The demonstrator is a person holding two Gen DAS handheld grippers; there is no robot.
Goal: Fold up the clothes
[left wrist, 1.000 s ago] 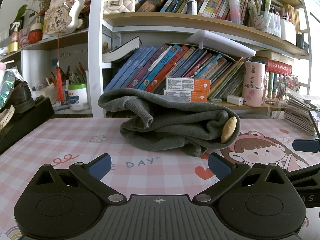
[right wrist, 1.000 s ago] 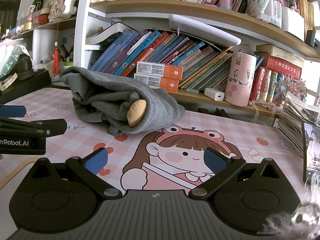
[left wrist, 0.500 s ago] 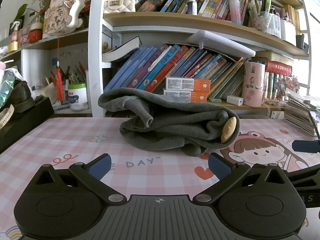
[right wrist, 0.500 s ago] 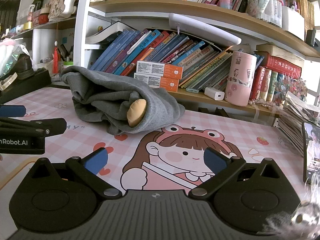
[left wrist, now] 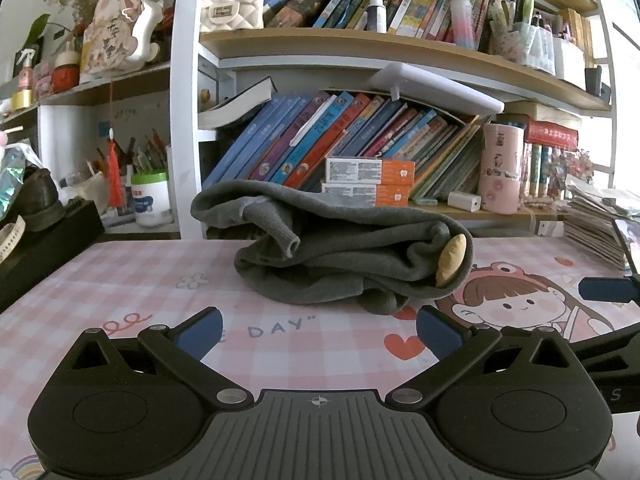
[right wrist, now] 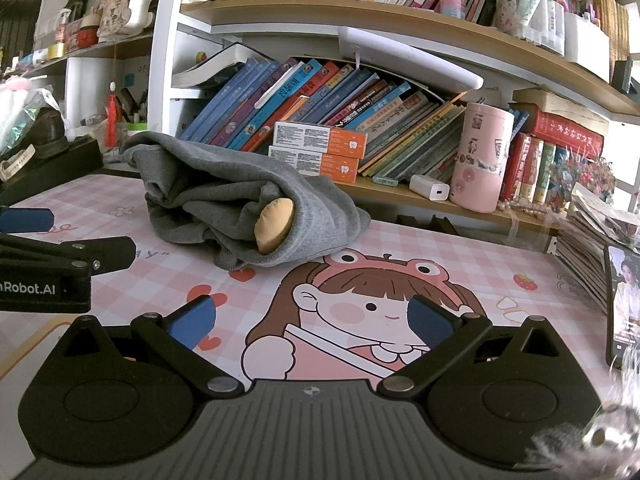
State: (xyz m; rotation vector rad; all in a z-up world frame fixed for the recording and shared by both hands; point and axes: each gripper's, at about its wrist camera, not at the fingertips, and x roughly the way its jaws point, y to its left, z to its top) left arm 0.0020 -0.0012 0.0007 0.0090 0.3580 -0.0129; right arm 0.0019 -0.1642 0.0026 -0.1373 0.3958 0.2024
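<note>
A grey sweatshirt (left wrist: pixel 340 252) lies bunched in a heap on the pink checked table mat (left wrist: pixel 120 292), with a tan patch (left wrist: pixel 450 258) showing at its right end. It also shows in the right wrist view (right wrist: pixel 224 200). My left gripper (left wrist: pixel 318 330) is open and empty, a short way in front of the heap. My right gripper (right wrist: pixel 310 322) is open and empty, to the right of the heap over the cartoon girl print (right wrist: pixel 360 308). The left gripper's side shows at the left edge of the right wrist view (right wrist: pixel 60 268).
A bookshelf (left wrist: pixel 360 148) full of books stands right behind the sweatshirt. A pink tumbler (right wrist: pixel 480 158) and a white charger (right wrist: pixel 430 188) sit on its low shelf. A stack of papers (right wrist: pixel 592 248) and a phone (right wrist: pixel 624 300) lie at the right. A black box (left wrist: pixel 44 240) stands at the left.
</note>
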